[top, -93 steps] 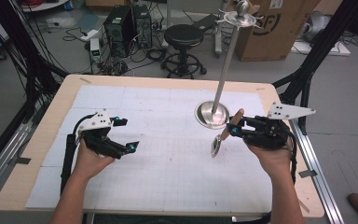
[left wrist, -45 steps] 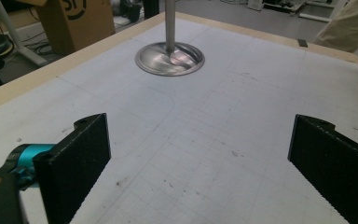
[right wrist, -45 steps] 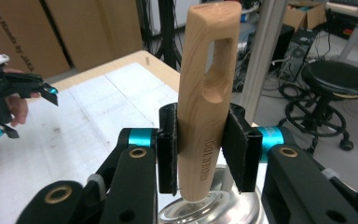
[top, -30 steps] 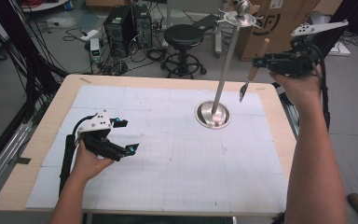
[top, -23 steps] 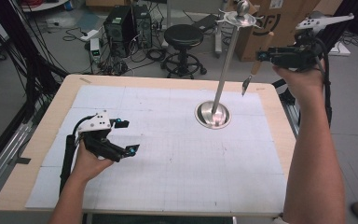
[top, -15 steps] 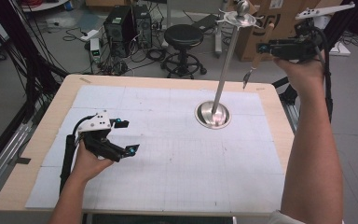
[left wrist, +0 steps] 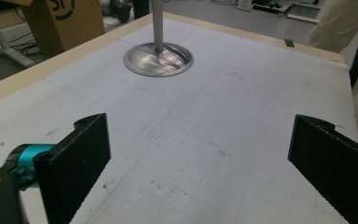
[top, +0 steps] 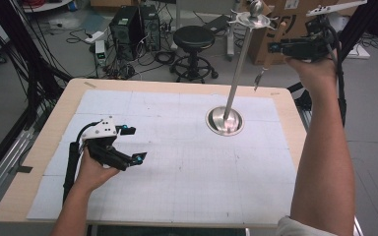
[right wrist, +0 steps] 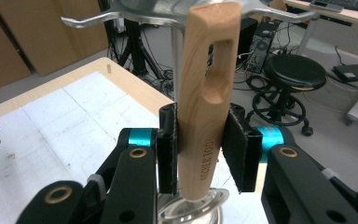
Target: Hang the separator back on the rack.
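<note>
Currently the right gripper (right wrist: 200,154), fingers pinching the wooden-handled utensil (right wrist: 207,88), holds it at upper right beside the stand's hooks (top: 253,18), hanging judged not yet done; left gripper (top: 128,143), fingers spread, rests on the surface (top: 187,172).

Wooden table (top: 44,142) bears grid sheet (top: 187,172), stand base (top: 224,121).

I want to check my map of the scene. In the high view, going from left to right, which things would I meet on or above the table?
Left black two-jaw gripper, resting on the table → round shiny metal base of the stand → wooden-handled utensil hanging down → right black gripper, raised and holding it.
</note>
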A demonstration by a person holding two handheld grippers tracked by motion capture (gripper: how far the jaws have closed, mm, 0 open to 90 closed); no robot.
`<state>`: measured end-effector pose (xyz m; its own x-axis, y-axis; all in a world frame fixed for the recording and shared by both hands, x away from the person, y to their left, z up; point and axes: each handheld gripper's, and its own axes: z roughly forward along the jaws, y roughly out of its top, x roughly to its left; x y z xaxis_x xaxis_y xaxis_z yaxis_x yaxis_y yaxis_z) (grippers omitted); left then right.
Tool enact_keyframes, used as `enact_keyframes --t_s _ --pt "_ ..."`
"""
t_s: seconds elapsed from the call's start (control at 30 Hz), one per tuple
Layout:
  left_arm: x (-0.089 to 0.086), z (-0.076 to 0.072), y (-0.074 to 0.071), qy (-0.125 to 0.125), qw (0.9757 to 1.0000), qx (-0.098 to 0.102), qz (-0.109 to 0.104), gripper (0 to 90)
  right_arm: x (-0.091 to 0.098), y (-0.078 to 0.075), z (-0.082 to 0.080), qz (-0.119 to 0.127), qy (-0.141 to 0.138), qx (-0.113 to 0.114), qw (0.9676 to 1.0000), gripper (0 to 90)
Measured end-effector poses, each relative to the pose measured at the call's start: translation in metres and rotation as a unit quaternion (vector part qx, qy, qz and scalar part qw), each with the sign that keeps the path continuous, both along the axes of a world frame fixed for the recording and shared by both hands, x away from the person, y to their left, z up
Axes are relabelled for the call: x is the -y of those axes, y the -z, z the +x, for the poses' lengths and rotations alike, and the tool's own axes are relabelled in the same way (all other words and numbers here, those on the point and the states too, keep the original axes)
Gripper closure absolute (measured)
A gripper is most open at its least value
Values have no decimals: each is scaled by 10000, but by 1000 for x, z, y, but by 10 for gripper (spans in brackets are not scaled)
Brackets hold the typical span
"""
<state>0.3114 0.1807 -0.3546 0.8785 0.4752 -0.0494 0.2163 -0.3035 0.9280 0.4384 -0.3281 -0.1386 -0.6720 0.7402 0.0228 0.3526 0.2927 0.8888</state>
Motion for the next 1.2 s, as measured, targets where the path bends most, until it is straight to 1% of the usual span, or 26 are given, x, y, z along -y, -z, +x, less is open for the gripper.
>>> enact_keyframes --t_s 0.17,0.2,0.23,0.3,0.33,0.47,0.5,0.63,0.8,0.9,1.07,1.2 --pt "1 0 0 16 10000 6 31 63 -3 0 1 -37 -33 51 10000 683" --pt "0 0 0 16 10000 7 28 63 -4 0 0 -30 -19 12 10000 684" --pt "1 0 1 -1 10000 3 12 63 -4 0 0 -64 -13 22 10000 684" --pt "1 0 1 -4 10000 -2 -8 63 -3 0 0 -42 9 5 10000 684" --pt "0 0 1 6 10000 8 21 63 -3 0 -1 -32 9 -10 10000 684" --pt "0 0 1 -4 10000 -2 24 63 -3 -1 -3 -36 -44 53 10000 684" --pt "0 0 1 2 10000 -3 18 63 -3 -1 -3 12 -53 67 10000 684" --pt "0 0 1 -2 10000 -7 20 63 -5 -1 -2 -79 -76 29 9999 684" --pt "0 0 1 -4 10000 -11 10 63 -8 2 1 -131 -28 -28 9999 684" --pt "0 1 1 -1 10000 -14 -3 63 -10 2 4 -145 6 -80 9999 684" --pt "-1 0 0 14 10000 -4 -8 63 -11 1 7 -143 47 -58 9999 684" --pt "-1 0 0 -5 10000 -2 -19 63 -12 1 10 -179 92 -127 9997 684"
